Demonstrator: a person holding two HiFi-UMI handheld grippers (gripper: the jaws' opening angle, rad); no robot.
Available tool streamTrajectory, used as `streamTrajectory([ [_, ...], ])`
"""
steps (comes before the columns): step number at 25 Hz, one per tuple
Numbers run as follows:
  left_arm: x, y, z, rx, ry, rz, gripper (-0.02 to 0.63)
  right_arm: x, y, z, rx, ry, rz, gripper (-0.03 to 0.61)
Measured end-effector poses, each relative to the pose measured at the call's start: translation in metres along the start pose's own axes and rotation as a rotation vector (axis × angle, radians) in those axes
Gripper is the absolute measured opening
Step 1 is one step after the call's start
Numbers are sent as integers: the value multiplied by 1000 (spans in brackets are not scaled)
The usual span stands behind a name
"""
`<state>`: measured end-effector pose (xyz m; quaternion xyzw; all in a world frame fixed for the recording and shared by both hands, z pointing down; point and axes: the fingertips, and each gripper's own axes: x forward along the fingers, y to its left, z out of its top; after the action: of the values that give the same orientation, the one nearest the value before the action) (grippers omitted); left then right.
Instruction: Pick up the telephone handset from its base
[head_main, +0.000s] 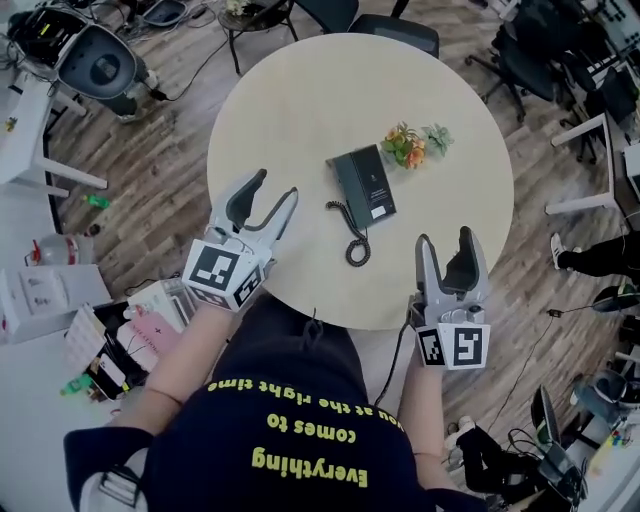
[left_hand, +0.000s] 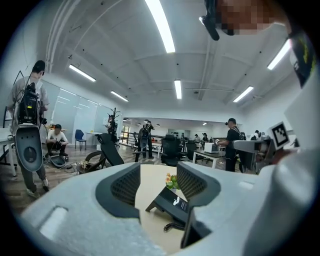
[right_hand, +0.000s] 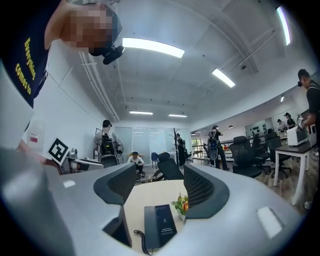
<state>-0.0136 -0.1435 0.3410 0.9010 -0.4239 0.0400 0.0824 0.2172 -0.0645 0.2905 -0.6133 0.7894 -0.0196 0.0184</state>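
Observation:
A dark telephone (head_main: 362, 184) lies on the round beige table (head_main: 300, 90), its handset (head_main: 345, 186) resting on the base's left side. The coiled cord (head_main: 353, 238) trails toward me. My left gripper (head_main: 275, 187) hovers open over the table's near-left edge, left of the phone. At the near-right edge my right gripper (head_main: 445, 238) is open too and holds nothing. The left gripper view shows the telephone (left_hand: 172, 204) between the open left gripper (left_hand: 157, 185) jaws, some way ahead. In the right gripper view the telephone (right_hand: 160, 226) sits beyond the open right gripper (right_hand: 160, 187).
A small pot of flowers (head_main: 413, 146) stands just right of the phone's far end. Office chairs (head_main: 395, 25) ring the table's far side. A grey machine (head_main: 95, 60) is at top left, with boxes (head_main: 60, 300) on the floor at left. People (left_hand: 30, 125) stand in the room.

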Motion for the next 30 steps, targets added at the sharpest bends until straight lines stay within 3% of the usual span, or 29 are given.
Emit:
streamTrajectory([
  [7, 36, -6, -29, 4, 83, 21, 229, 26, -20, -19, 45, 36, 39, 293],
  [18, 88, -25, -99, -66, 232, -99, 229, 48, -39, -60, 39, 130, -4, 293],
  [25, 122, -35, -154, -154, 338, -193, 229, 62, -51, -85, 39, 170, -24, 291],
  [30, 139, -36, -191, -221, 411, -207, 229, 74, -55, -109, 68, 200, -41, 291],
])
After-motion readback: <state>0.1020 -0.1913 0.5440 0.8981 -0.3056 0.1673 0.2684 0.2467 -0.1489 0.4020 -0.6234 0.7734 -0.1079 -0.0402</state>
